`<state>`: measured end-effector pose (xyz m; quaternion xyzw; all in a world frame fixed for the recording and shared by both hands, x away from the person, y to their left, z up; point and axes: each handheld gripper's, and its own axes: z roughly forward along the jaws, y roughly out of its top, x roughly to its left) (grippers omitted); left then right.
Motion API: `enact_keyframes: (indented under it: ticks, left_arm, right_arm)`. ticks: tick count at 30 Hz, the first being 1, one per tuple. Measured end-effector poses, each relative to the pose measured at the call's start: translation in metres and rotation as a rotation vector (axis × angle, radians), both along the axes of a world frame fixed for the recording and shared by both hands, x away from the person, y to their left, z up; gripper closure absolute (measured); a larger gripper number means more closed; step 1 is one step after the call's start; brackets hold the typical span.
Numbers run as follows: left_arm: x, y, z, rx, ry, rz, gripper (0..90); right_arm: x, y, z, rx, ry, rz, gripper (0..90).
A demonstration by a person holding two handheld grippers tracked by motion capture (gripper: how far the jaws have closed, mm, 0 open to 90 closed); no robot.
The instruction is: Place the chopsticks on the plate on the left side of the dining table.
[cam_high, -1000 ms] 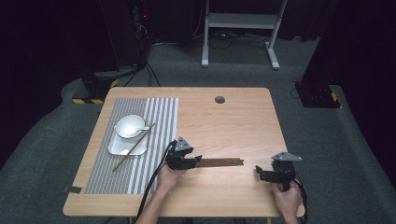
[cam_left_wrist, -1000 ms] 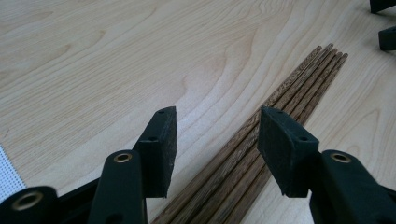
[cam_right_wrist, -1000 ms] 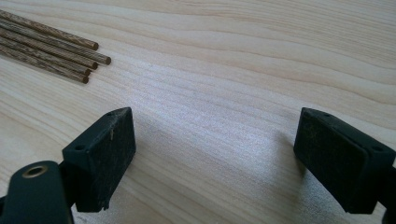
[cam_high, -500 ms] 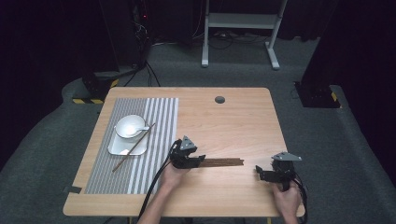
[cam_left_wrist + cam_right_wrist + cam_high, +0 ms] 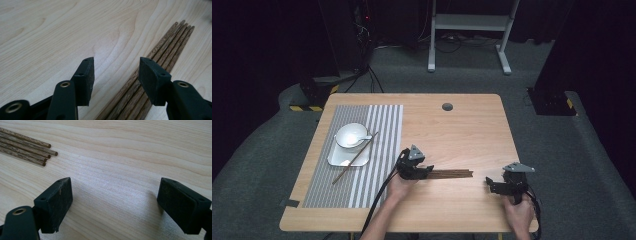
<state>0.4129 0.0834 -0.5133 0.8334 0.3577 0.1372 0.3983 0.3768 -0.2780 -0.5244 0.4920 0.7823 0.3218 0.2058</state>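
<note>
A bundle of several dark wooden chopsticks point(image 5: 452, 174) lies flat on the wooden table point(image 5: 462, 130), near its front middle. My left gripper point(image 5: 427, 171) is at the bundle's left end, low over the table. In the left gripper view its jaws point(image 5: 116, 72) stand open, with the chopsticks point(image 5: 172, 37) running under the right-hand jaw and mostly bare wood in the gap. My right gripper point(image 5: 491, 184) rests to the right of the bundle, apart from it. Its jaws point(image 5: 115, 200) are wide open over bare wood, and the chopstick ends point(image 5: 37, 152) lie ahead at upper left.
A grey striped placemat point(image 5: 379, 150) covers the table's left part. On it sits a white bowl with a spoon point(image 5: 349, 135), resting on a white dish point(image 5: 343, 159), with a single chopstick point(image 5: 346, 169) leaning across. A round cable hole point(image 5: 447, 106) is near the far edge.
My left gripper has edged a little to the right, onto the left end of the chopstick bundle. The right gripper has stayed put.
</note>
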Motion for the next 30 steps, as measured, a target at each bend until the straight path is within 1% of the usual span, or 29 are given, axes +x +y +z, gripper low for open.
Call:
enact_keyframes:
  ticks: [2, 3, 5, 8, 9, 30]
  left_arm:
    - [-0.0002, -0.0015, -0.0018, 0.013, 0.002, -0.002, 46.5]
    - [-0.0002, -0.0015, -0.0018, 0.013, 0.002, -0.002, 46.4]
    - [0.0001, -0.0028, -0.0029, 0.027, -0.004, -0.001, 46.3]
    - [0.0005, -0.003, -0.0032, 0.028, -0.002, -0.002, 46.2]
    - [0.0009, -0.0033, -0.0036, 0.034, -0.003, -0.001, 46.2]
    - [0.005, -0.0027, -0.005, 0.033, 0.006, 0.009, 45.5]
  right_arm:
    - [0.0001, 0.0001, 0.0, 0.0, 0.0, -0.001, 12.8]
    - [0.0001, 0.0001, 0.0, 0.0, 0.0, -0.002, 12.8]
    - [0.0002, 0.0001, 0.0, 0.0, 0.0, -0.002, 12.8]
    - [0.0002, 0.0001, 0.0, 0.0, 0.0, -0.002, 12.8]
    - [0.0002, 0.0001, 0.0, 0.0, 0.0, -0.002, 12.8]
    - [0.0002, 0.0001, 0.0, 0.0, 0.0, -0.002, 12.8]
